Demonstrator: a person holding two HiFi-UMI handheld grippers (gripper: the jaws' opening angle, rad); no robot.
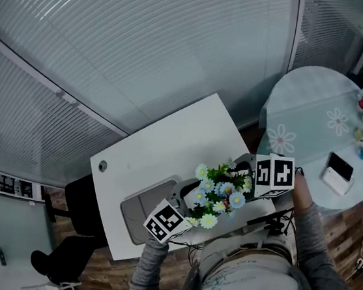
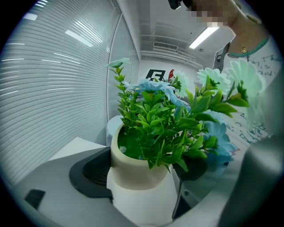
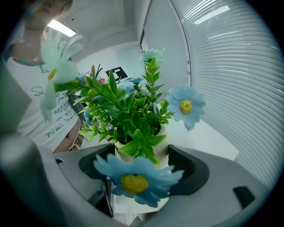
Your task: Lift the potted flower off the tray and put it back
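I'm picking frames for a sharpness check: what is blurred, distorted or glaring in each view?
Head view: dim and wide-angle, window blinds bowed, potted flower small but sharp. Left gripper view: fisheye with black corners, pot crisp, pale flowers at right smeared, ceiling light glaring. Right gripper view: blue flower nearest the lens soft, leaves behind it sharper.
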